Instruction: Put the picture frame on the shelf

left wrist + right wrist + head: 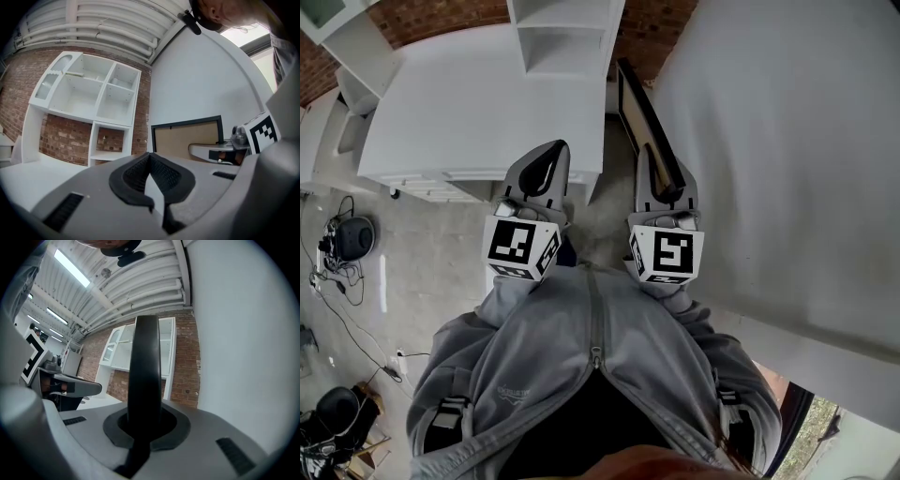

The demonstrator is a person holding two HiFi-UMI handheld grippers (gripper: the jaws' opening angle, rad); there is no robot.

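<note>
One picture frame (642,112) end behind jaws

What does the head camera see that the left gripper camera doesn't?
Only the head view shows the person's grey jacket and the cables on the floor. Only the left gripper view shows the ceiling pipes. Both show the white shelf, the picture frame and the right hand-held gripper shut on the frame's edge.
</note>
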